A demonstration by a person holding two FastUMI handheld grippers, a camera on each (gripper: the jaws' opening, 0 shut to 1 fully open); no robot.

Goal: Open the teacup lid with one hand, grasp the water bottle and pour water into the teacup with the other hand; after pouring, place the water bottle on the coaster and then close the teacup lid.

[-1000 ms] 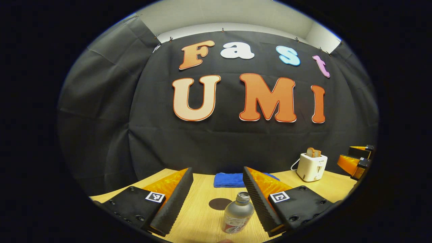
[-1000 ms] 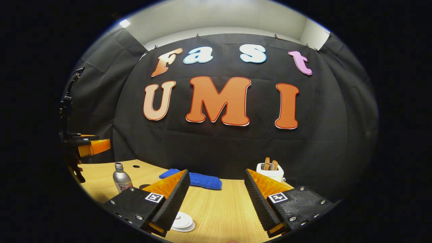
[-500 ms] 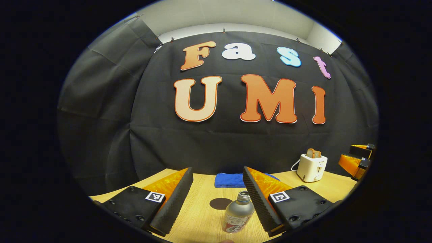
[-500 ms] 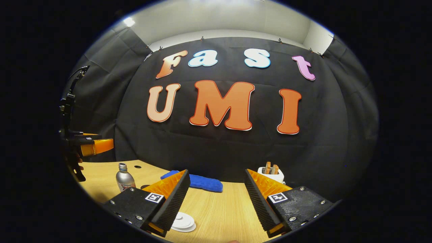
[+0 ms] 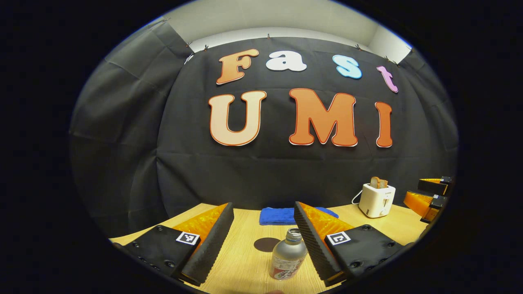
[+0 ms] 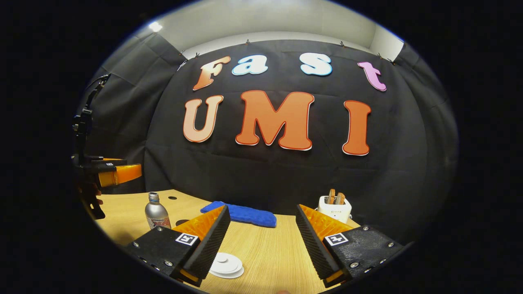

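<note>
The left gripper (image 5: 263,241) is held spread above the wooden table (image 5: 241,265) with the uncapped water bottle (image 5: 288,257) upright beside its right finger, untouched, while the right gripper (image 6: 261,241), likewise spread, is held over the white teacup lid (image 6: 226,265).

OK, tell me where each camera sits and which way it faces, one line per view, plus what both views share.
Left gripper view: rides on the left tongs, looking forward over the table at the bottle and dark coaster; its own open fingers show.
Right gripper view: rides on the right tongs, facing the wall above the white teacup lid; its own open fingers show.
Shared: bottle, blue cloth, toaster, and each shows the other tongs far off.
</note>
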